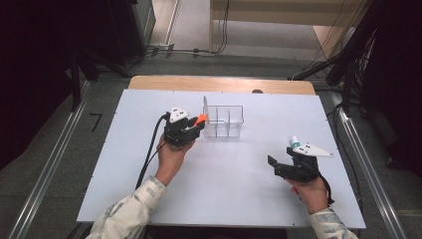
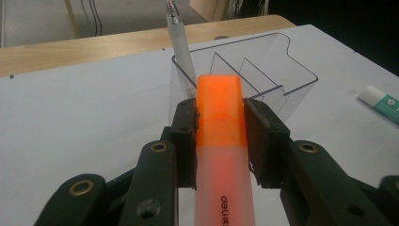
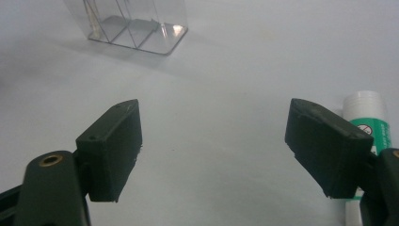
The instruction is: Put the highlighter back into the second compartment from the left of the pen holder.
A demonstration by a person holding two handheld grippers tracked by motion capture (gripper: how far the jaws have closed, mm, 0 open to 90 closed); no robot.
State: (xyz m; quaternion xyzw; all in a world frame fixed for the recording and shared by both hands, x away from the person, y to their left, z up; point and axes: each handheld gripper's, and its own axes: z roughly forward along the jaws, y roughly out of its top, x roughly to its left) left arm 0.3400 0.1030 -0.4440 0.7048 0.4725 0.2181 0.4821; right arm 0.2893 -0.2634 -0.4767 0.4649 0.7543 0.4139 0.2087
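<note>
My left gripper point(image 1: 195, 125) is shut on an orange highlighter point(image 2: 219, 122), whose cap points at the clear plastic organizer point(image 1: 225, 121) just beyond it. In the left gripper view, a white pen point(image 2: 180, 42) stands upright in the organizer's point(image 2: 263, 70) nearest compartment. The highlighter point(image 1: 200, 119) is held just left of the organizer in the high view. My right gripper point(image 1: 279, 166) hangs open over the white table at the right, with nothing between its jaws. A green-and-white glue stick point(image 3: 369, 125) lies just beside its right jaw, also seen as the glue stick point(image 1: 295, 141) and the glue stick point(image 2: 382, 102).
The white tabletop point(image 1: 224, 179) is bare between the two hands. A wooden strip point(image 1: 221, 83) runs along the table's far edge. Dark stands and cables crowd the floor behind and to the right.
</note>
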